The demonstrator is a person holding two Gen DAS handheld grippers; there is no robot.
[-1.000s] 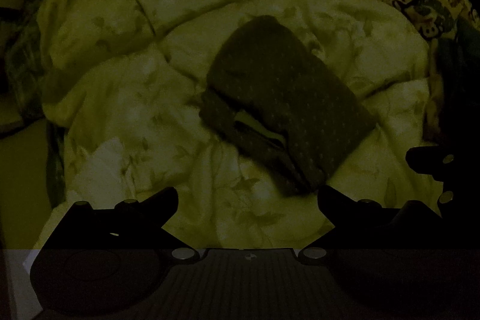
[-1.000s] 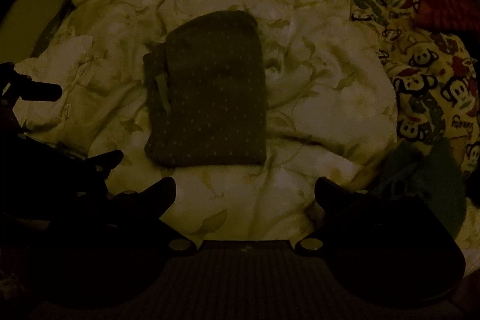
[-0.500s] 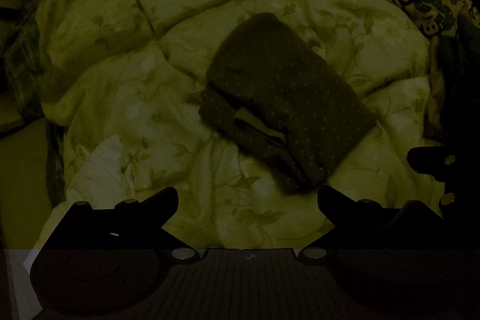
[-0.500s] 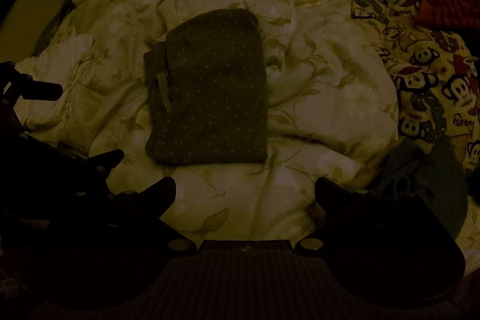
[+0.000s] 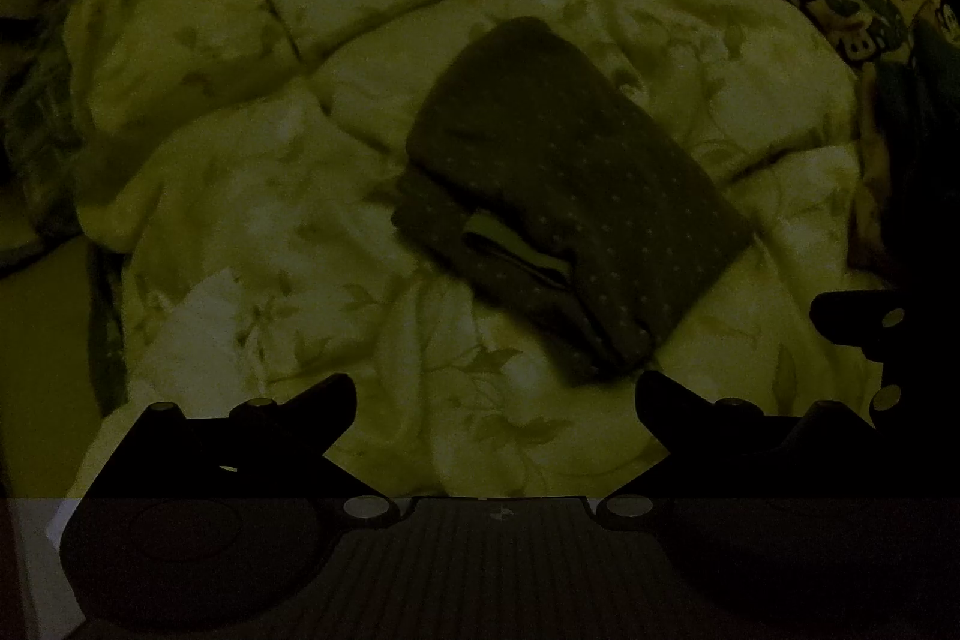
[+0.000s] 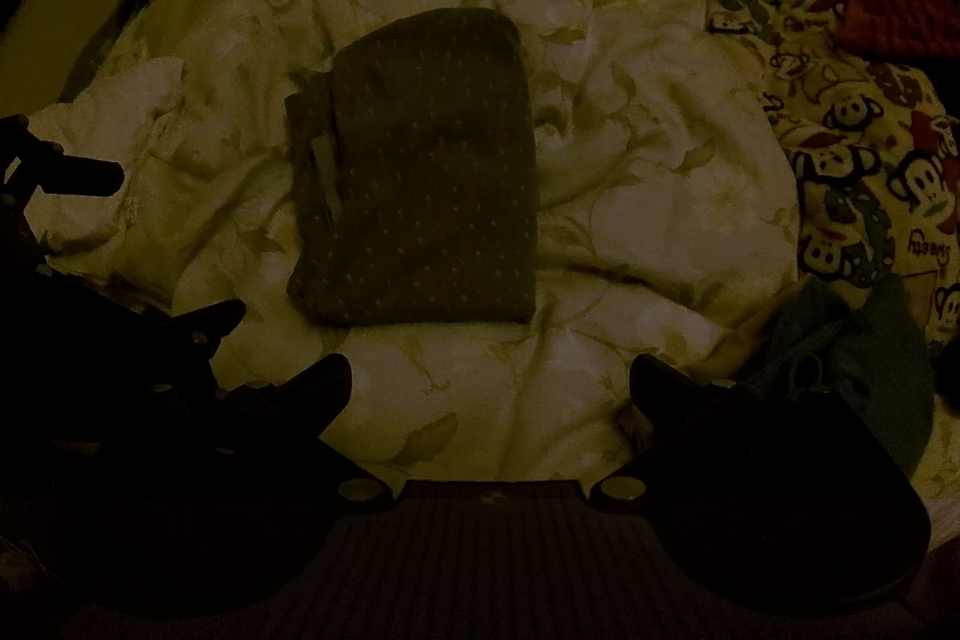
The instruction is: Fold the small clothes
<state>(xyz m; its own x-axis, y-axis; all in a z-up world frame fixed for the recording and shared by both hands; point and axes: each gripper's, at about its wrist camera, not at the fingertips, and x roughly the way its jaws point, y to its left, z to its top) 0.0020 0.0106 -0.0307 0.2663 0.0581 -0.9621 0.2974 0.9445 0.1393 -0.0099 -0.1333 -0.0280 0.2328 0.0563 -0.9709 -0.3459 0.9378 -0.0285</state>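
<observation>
Both claws, left [image 5: 497,394] and right [image 6: 491,376], hover spread apart, empty, before the folded dotted garment [image 6: 420,214].

Monkey-print fabric [image 6: 852,148] cut off rt.

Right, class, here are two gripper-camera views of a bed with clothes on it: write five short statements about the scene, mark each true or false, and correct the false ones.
1. The dotted garment lies folded on the leaf-print quilt. True.
2. The right gripper is clamped on the dotted garment. False: its jaws stand open and empty, short of the garment.
3. A monkey-print fabric lies to the right of the quilt in the right wrist view. True.
4. The left gripper holds a corner of the quilt. False: its jaws are open, with nothing between them.
5. A green garment sits on top of the dotted garment. False: it lies apart, at the right, near the monkey-print fabric.
</observation>
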